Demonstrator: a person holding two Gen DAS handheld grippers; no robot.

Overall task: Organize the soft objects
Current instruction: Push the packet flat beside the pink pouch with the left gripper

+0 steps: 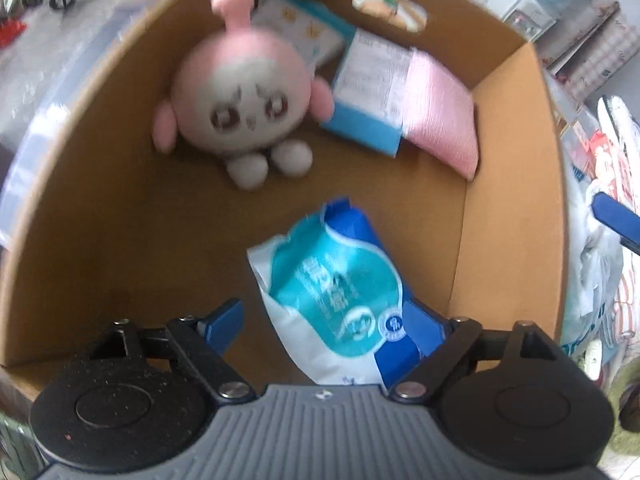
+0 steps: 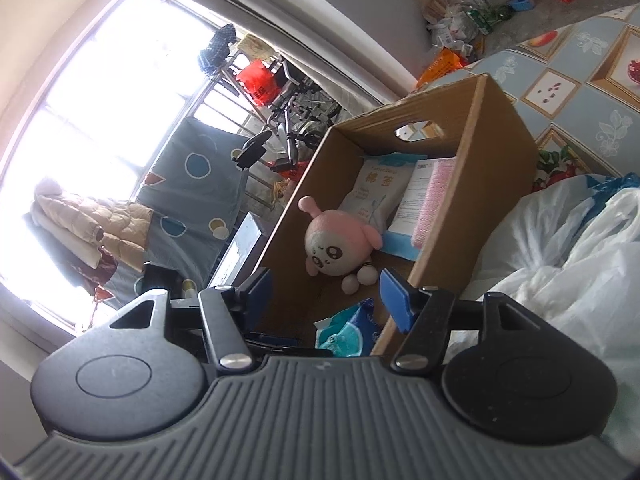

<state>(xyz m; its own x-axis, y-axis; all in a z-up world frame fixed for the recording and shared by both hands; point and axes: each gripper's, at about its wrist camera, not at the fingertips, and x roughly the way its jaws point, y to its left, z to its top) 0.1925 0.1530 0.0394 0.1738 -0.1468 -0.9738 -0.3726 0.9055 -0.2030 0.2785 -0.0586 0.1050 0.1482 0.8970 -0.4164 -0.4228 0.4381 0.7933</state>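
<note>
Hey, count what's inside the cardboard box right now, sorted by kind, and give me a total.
Plush toy: 1
Soft packets: 3, namely the white cotton-swab packet, the packet with the printed label and the blue-and-teal packet
Pink cloth: 1
Total in the cardboard box: 5
</note>
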